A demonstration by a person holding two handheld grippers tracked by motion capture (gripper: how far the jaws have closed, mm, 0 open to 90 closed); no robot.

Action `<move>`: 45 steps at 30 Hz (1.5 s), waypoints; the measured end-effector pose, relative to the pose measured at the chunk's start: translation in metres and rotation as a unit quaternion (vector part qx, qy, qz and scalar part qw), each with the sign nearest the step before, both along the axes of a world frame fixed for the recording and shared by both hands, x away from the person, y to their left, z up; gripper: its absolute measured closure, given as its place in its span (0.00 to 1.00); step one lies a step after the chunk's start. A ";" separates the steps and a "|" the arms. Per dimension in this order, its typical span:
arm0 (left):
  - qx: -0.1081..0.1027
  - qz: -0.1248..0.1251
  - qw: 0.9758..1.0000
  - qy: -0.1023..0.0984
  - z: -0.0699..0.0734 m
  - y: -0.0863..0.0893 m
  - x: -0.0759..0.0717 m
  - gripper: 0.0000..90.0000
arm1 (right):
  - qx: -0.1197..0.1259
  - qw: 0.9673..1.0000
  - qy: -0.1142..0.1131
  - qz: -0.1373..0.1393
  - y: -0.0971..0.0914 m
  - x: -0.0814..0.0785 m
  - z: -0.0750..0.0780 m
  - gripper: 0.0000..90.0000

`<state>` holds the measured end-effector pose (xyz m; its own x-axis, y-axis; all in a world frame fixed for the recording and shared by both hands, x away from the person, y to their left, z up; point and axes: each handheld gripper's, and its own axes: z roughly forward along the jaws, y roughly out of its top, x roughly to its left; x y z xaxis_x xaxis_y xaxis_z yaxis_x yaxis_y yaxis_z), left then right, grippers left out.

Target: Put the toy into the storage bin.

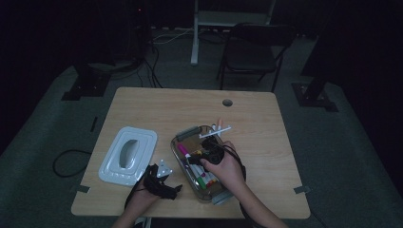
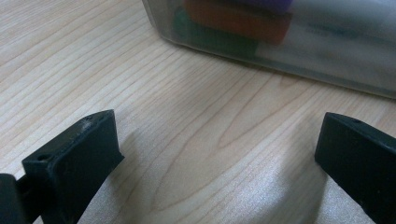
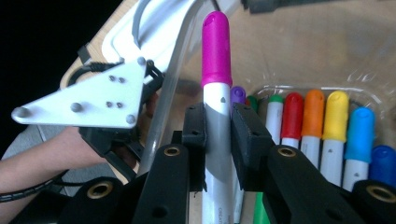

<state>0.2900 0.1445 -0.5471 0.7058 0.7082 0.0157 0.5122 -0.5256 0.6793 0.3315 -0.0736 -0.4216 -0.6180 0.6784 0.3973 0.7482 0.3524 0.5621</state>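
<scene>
High view, left to right: a white plastic lid (image 1: 128, 155) lies flat on the wooden table (image 1: 142, 104), handle recess up, well apart from its box. Just right of it I see my left gripper (image 1: 159, 183) resting low near the table's front edge, grey three-cornered plate on top, beside the box's near-left wall. In the left gripper view its jaws stand wide apart with bare table between them and nothing held; the clear wall of the box (image 2: 280, 51) crosses the top of that view, orange and green marker shapes blurred behind it.

Centre of the table: clear plastic box (image 1: 183, 159), open, long axis running away from me. It holds a row of markers (image 1: 204, 179). In the right gripper view I count caps side by side on the box floor: purple, green, red (image 3: 293, 109), orange (image 3: 314, 109), yellow (image 3: 336, 112), light blue (image 3: 360, 126), dark blue at the edge.

My right gripper (image 1: 209, 154) is over the box. Its jaws are clamped on the grey-and-white barrel of a pink-capped marker (image 3: 216, 56), cap pointing away from the gripper, above the box's left rim.

Beyond the box's far end, some small items lie on the table, one orange (image 1: 219, 122), too small to identify.
</scene>
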 end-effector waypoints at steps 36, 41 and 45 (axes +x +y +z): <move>-0.001 0.000 1.000 0.000 0.000 0.000 0.000 0.01 | -0.084 0.994 0.057 0.030 0.018 0.022 -0.037 0.76; 0.000 0.000 1.000 0.000 0.000 0.000 0.000 0.01 | -0.055 0.998 0.029 0.028 0.005 0.020 -0.024 0.70; 0.000 0.000 1.000 0.000 0.000 0.000 0.000 0.01 | -0.003 1.000 -0.019 0.020 -0.021 0.017 -0.001 0.64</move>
<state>0.2900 0.1444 -0.5470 0.7053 0.7087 0.0149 0.5129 -0.5247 0.6795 0.3483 -0.0949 -0.4227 -0.6593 0.6552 0.3687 0.7113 0.3848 0.5881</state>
